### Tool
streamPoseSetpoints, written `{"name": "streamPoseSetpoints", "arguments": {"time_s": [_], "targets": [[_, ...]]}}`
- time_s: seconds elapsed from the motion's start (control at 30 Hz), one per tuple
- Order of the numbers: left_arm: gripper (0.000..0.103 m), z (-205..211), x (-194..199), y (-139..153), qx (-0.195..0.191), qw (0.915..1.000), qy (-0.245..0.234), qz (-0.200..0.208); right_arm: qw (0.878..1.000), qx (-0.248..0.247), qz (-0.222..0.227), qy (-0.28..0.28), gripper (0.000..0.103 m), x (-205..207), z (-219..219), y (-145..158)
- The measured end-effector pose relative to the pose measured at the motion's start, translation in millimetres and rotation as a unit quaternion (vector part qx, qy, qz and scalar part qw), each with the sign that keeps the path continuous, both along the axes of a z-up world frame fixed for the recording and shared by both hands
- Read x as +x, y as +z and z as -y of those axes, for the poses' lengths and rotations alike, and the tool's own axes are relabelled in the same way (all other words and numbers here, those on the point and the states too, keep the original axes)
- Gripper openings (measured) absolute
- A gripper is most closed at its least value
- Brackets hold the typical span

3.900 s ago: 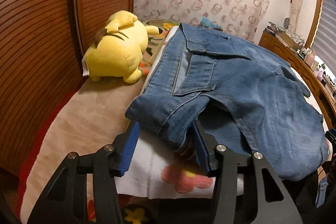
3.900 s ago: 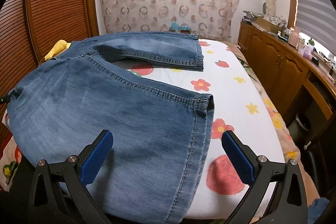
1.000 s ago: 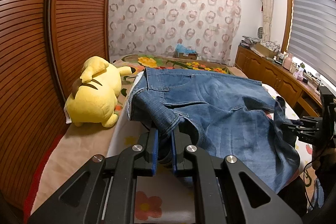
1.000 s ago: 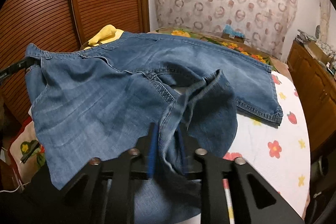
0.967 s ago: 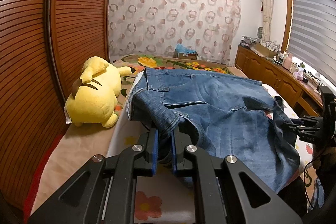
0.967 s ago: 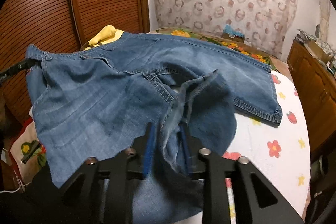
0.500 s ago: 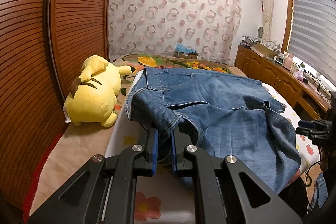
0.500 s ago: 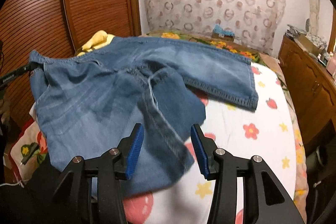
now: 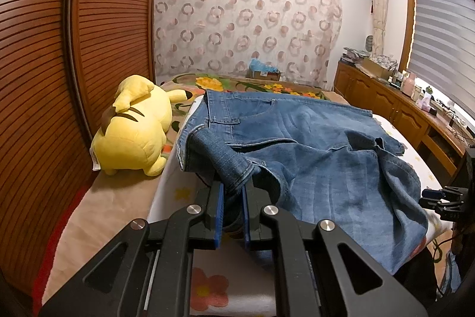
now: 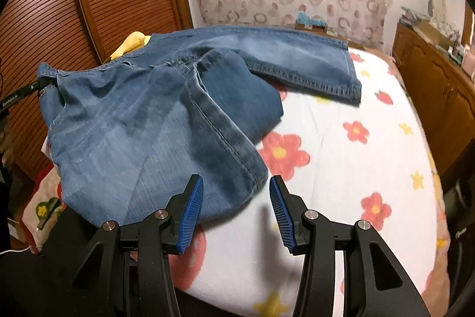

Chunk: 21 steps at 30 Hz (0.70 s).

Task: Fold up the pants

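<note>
Blue denim pants (image 9: 311,156) lie across the bed, one leg loosely folded back over itself (image 10: 166,132), the other leg stretched out flat towards the far side (image 10: 297,58). My left gripper (image 9: 232,192) is shut on the near waistband corner of the pants and holds it raised. My right gripper (image 10: 234,207) is open and empty, just in front of the folded leg's near edge. It also shows at the right edge of the left wrist view (image 9: 439,199).
A yellow plush toy (image 9: 133,132) lies left of the pants beside the slatted wooden wardrobe (image 9: 59,79). The bed sheet (image 10: 341,168) has a flower print. A wooden cabinet (image 10: 439,85) runs along the right, with small items on top.
My right gripper has let go of the pant leg and opened wider; the leg has dropped onto the bed, folded back. My left gripper stays shut on the waistband.
</note>
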State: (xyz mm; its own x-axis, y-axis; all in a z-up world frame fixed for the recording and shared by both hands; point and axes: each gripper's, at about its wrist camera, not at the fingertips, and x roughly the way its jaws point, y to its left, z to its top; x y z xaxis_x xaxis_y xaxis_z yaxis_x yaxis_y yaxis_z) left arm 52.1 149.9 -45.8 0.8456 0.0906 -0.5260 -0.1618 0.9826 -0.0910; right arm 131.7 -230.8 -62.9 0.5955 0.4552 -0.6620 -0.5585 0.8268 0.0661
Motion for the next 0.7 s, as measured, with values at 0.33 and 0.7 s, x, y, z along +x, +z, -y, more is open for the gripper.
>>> {"name": "streamPoseSetpoints", "arguments": {"time_s": [0.33, 0.7], "targets": [[0.011, 1, -1, -1, 0.001, 1.0000, 0.003, 0.008, 0.999, 0.026, -0.022, 0.005, 0.034, 15, -6, -12], [0.010, -1, 8, 26, 0.007, 0.9986, 0.000, 0.052, 0.992, 0.099, 0.072, -0.028, 0.007, 0, 36, 39]]}}
